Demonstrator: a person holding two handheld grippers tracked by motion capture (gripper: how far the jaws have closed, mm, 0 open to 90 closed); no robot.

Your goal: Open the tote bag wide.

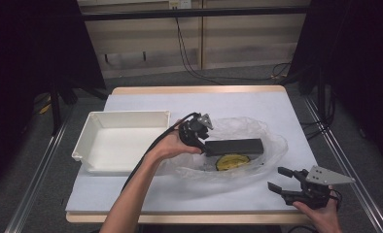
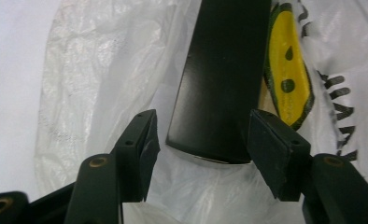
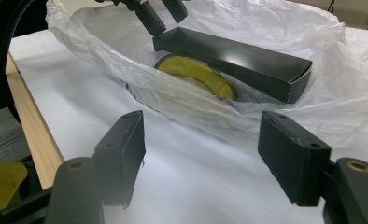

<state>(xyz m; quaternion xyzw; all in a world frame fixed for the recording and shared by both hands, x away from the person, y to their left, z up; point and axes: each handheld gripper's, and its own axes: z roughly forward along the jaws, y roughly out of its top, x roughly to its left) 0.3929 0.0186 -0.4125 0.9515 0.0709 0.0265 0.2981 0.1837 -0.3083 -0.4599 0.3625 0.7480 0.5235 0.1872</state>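
Observation:
A long black box [image 1: 235, 146] lies level on a clear plastic bag [image 1: 269, 138] in the middle of the table, and the plastic rises around it. A yellow and black print [image 1: 232, 161] shows on the bag beside the box. My left gripper [image 1: 202, 141] is at the box's left end. In the left gripper view its jaws stand either side of that end [image 2: 215, 93], with a gap on each side, so the left gripper [image 2: 203, 135] is open. My right gripper [image 1: 280, 179] hovers open near the table's front right, facing the bag [image 3: 285, 28] and box [image 3: 238, 58].
A white rectangular tray [image 1: 126, 114] sits at the left of the white table cover [image 1: 194, 194]. The wooden table edge [image 3: 30, 116] runs close to the right gripper [image 3: 201, 130]. Cables lie on the floor behind the table.

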